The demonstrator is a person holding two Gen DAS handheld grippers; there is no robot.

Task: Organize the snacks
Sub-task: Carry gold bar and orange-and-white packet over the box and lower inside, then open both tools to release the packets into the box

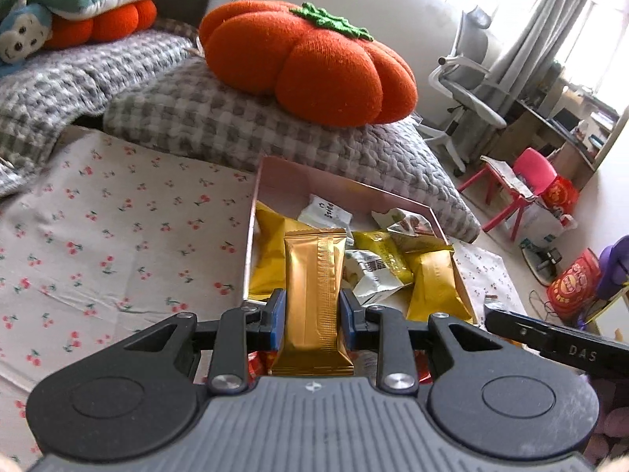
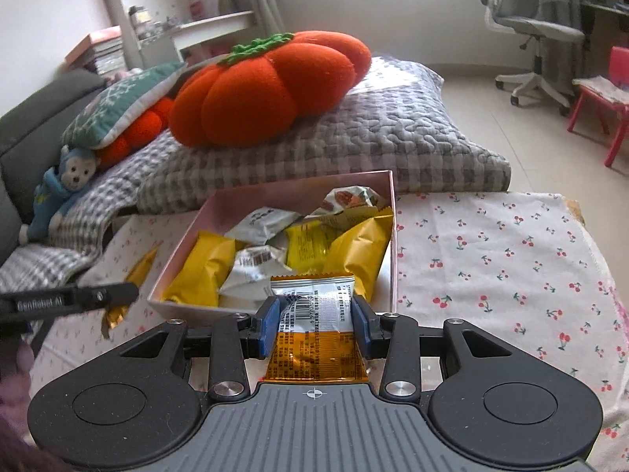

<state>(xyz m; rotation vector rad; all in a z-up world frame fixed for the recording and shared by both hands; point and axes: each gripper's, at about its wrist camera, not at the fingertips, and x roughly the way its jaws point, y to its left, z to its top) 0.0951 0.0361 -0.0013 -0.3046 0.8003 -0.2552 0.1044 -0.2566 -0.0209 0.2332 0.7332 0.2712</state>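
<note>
A pink open box [image 1: 338,187] [image 2: 275,192] sits on the cherry-print cloth and holds several yellow, gold and white snack packets. My left gripper [image 1: 312,308] is shut on a gold snack bar [image 1: 314,287], held lengthwise just in front of the box's near edge. My right gripper [image 2: 316,316] is shut on a silver and orange snack packet [image 2: 314,314] with a barcode, at the box's near wall. In the right wrist view the left gripper's finger [image 2: 78,299] enters from the left with the gold bar [image 2: 137,271] behind it. A finger of the right gripper [image 1: 550,336] shows at the right of the left wrist view.
A large orange pumpkin cushion [image 1: 310,59] [image 2: 271,86] lies on a grey checked quilt [image 1: 220,118] just behind the box. A blue monkey toy [image 2: 63,192] and more cushions sit to the left. An office chair [image 2: 530,27] and a red stool [image 1: 511,192] stand on the floor.
</note>
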